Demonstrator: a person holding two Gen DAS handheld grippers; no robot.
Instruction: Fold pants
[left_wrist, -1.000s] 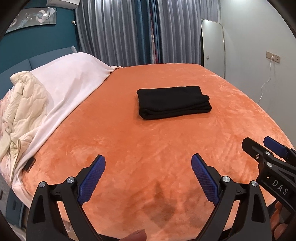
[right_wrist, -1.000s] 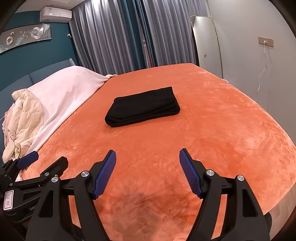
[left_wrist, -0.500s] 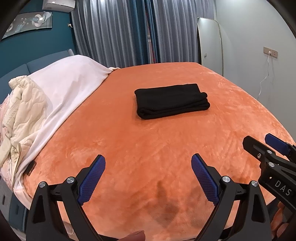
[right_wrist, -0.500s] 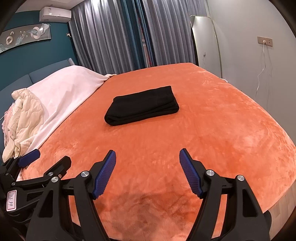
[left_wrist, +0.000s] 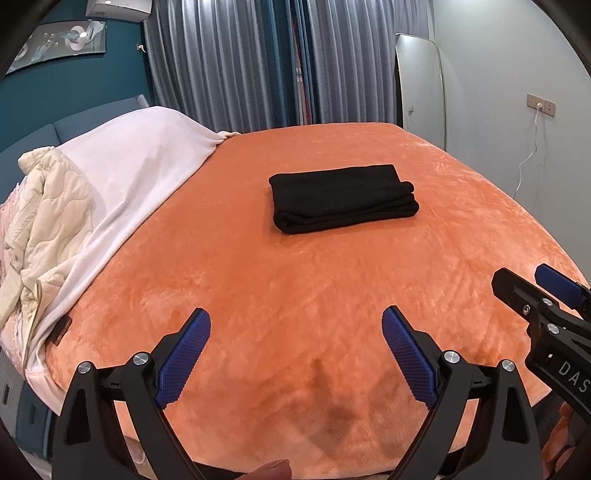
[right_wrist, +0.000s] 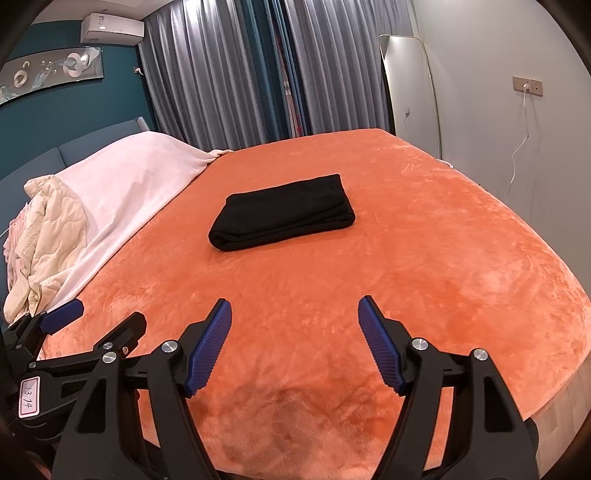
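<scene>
A: What are the tongs doing rn? Holding sth?

B: No. The left gripper (left_wrist: 295, 325) is hanging over the near edge of the orange blanket (left_wrist: 258, 288), blue pads spread wide, nothing between them, touching nothing. The right gripper (right_wrist: 294, 314) is doing the same just beside it, also spread wide and empty.

A: And the pants?

B: The black pants (right_wrist: 282, 214) are lying folded in a flat bundle near the middle of the bed, well apart from both grippers.

A: How many things are you counting?

B: 2 grippers, 1 pair of pants, 1 orange blanket. On the left side 1 white sheet (left_wrist: 125, 177) is covering the head end, and 1 cream quilt (left_wrist: 40, 229) is lying crumpled against it. Behind, grey curtains (right_wrist: 229, 74), 1 tall mirror (right_wrist: 408, 92) leaning at the wall, 1 wall socket (right_wrist: 527, 85) w/ a white cable hanging down.
</scene>
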